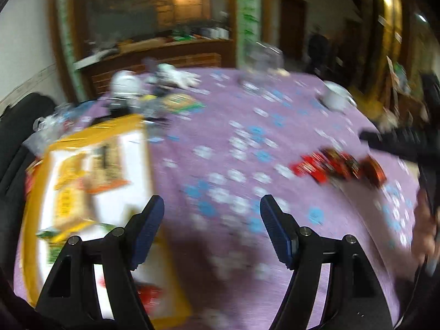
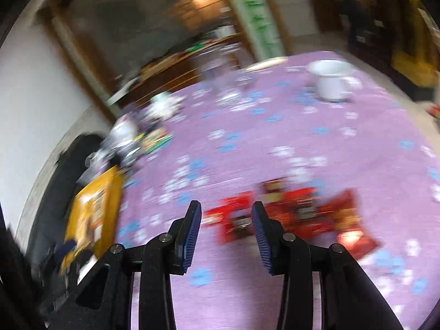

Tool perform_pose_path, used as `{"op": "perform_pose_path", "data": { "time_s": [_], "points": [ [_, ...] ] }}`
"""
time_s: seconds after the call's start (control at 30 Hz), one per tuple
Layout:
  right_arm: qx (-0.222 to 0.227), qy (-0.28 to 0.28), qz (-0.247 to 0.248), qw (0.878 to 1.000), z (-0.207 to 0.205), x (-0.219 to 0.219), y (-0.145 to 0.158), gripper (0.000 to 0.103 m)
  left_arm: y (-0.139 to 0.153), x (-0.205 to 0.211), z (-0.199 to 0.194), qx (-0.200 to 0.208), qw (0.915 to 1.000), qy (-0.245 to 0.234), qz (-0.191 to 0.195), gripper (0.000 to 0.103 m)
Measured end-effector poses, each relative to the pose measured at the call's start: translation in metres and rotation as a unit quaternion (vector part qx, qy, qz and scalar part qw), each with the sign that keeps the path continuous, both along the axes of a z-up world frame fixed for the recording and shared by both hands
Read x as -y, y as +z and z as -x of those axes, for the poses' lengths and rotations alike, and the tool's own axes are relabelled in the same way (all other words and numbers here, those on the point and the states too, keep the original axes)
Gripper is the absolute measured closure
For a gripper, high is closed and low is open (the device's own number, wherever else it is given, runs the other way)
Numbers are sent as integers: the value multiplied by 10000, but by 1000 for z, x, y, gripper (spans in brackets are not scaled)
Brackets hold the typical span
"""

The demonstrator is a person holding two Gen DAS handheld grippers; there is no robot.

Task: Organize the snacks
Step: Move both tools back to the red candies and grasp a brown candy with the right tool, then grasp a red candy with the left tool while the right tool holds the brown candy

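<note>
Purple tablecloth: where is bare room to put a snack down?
Free: the middle of the tablecloth, bordered by the yellow-edged tray, the red snack packets and the white cup. Crowded: the far left corner with blurred clutter.

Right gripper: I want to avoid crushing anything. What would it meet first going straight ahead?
Probably the red snack packets lying just beyond the open, empty right gripper; blur leaves depth uncertain.

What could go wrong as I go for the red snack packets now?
The red packets lie bunched and overlapping, so the right gripper, jaws open and empty, may pinch several at once or push them along the purple cloth. Both views are blurred, so aim is uncertain.
</note>
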State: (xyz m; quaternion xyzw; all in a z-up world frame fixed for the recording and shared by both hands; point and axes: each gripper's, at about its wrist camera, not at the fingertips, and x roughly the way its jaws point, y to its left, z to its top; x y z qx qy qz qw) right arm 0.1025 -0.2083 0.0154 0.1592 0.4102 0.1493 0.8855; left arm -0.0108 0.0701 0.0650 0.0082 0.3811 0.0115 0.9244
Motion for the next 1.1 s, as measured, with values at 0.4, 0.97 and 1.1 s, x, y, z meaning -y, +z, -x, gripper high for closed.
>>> {"op": "perform_pose_path", "data": {
  "time_s": [0.4,0.97,1.1],
  "points": [
    [-654,-548,1732,9812,-15,27,-41,52,-22,51,3,-400,9961,-771,-132,31],
    [-543,1417,1395,9785,-19,-81,-57,71,-24,24,-7,-583,9968,-516,203,31],
    [-290,1266,1119,9852,-15,-69,-47,71,-21,21,-13,-539,9974,-475,96,31]
  ]
}}
